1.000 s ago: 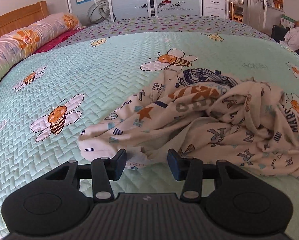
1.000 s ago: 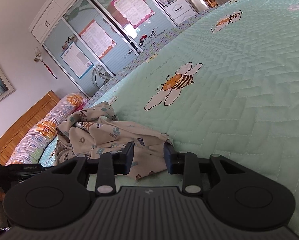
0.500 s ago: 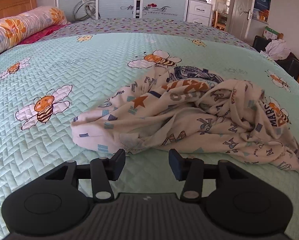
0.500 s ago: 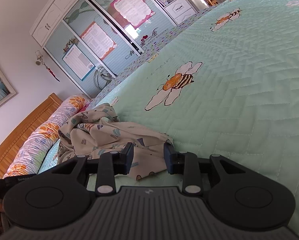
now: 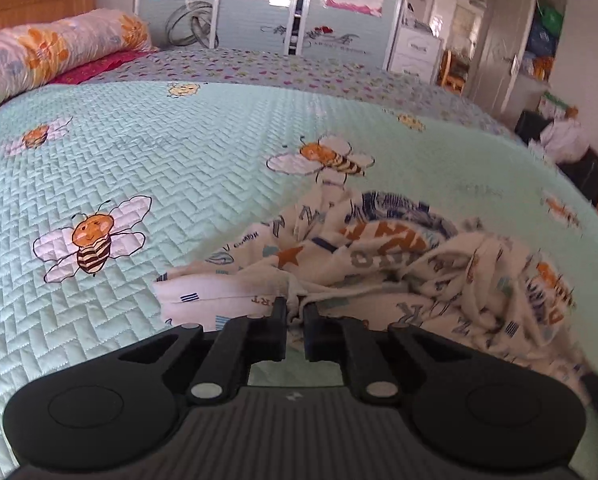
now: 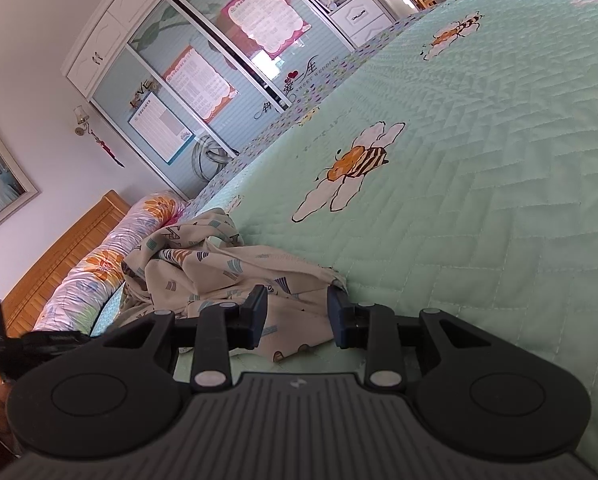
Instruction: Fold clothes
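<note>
A moment ago the left gripper [image 5: 295, 314] stood wide open just short of the cream printed garment [image 5: 379, 264]; now its fingers [image 5: 278, 312] have snapped nearly together on a bunched edge of that cloth. The right gripper [image 6: 297, 314] has not stirred: its fingers stay part open, astride the garment's other end without pinching it. The garment lies crumpled on the bee-print bedspread [image 5: 179, 168]. Likely one end is secured, so spreading can begin once the right closes

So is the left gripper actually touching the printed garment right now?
Touching. In the left wrist view, the left gripper has its jaws shut on a bunched fold of the printed garment.
</note>
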`<state>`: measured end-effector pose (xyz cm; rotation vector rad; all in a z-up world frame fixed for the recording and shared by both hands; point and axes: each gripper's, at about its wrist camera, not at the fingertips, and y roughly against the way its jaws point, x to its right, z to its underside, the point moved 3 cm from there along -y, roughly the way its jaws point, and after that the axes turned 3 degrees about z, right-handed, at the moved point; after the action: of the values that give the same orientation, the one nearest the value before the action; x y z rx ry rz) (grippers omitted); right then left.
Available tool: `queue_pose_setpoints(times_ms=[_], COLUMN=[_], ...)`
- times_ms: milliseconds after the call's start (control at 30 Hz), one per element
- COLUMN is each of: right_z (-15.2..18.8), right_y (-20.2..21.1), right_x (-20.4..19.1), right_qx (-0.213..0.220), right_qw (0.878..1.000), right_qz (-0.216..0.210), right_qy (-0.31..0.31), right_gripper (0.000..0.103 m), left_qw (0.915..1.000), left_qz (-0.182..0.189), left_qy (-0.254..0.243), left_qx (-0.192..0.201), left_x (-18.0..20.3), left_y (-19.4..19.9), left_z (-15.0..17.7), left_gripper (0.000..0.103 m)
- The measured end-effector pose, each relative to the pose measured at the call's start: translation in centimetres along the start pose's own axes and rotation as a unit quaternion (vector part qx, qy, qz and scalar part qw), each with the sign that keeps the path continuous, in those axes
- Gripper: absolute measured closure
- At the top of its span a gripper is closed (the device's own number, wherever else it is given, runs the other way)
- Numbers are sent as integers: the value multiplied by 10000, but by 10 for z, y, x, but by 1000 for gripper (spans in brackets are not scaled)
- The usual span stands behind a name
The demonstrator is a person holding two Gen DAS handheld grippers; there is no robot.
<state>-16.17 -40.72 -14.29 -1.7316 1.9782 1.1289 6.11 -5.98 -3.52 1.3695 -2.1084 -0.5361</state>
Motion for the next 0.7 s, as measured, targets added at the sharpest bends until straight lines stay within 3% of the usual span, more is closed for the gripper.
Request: queue_pose_setpoints(times_ms=[67, 200, 267, 433, 567, 667, 700], right_z=[0, 0, 0, -2, -4, -6, -7], right_y=[0, 1, 1, 2, 11, 11, 8], right_x=[0, -3, -4, -19, -60, -109, -125], right_qx=[3, 0, -7, -90, 73, 169, 148], right_qw=[10000, 10000, 10000, 9987, 9918, 9829, 9793], right_qz=[-7, 30, 62, 345, 672, 244, 57], right_qy=[-8, 31, 68, 375, 1086, 1819, 2019], right_gripper=[69, 69, 68, 61, 52, 49, 43], left_qw=[9991, 9950, 9929, 9937, 9948, 9943, 9942], left_qz=[72, -255, -448, -819, -744, -751, -724], left_qy=[320, 657, 813, 762, 580, 508, 542], left_qx=[256, 709, 738, 54, -396, -562, -587], left_x=[-8, -27, -41, -55, -52, -52, -53], left_y=[21, 55, 59, 36, 25, 21, 22], left_z=[-10, -23, -22, 10, 39, 52, 54], left_gripper=[96, 99, 101, 101, 101, 100, 98])
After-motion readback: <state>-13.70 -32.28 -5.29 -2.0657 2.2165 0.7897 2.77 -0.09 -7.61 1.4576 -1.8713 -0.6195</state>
